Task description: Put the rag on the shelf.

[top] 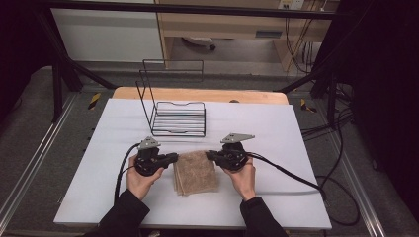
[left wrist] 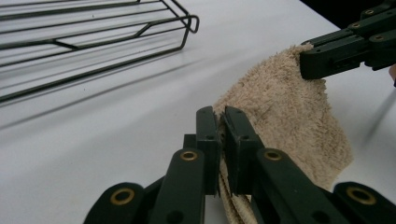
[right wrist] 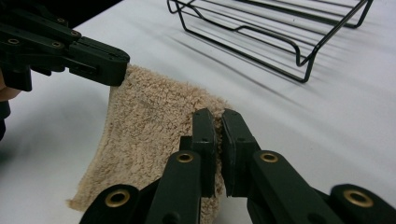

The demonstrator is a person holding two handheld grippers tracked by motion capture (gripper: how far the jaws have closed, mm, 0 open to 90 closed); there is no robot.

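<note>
A folded beige towel [top: 195,173] lies on the white table [top: 99,187] between my two grippers. My left gripper [top: 175,157] is shut on the towel's upper left corner; in the left gripper view its jaws pinch the terry cloth [left wrist: 280,112] at the gripper's tip [left wrist: 222,115]. My right gripper [top: 209,155] is shut on the upper right corner, and the right gripper view has the towel [right wrist: 144,126] held at its tip [right wrist: 215,117]. Each corner is lifted slightly off the table. The other gripper shows in each gripper view, clamped on the far corner.
A black wire rack [top: 175,116] with a tall back frame stands just beyond the towel, also seen as the rack [left wrist: 93,42] and the rack [right wrist: 280,28] in the gripper views. Cables trail from both grippers across the table. A wooden board edge [top: 197,94] lies behind.
</note>
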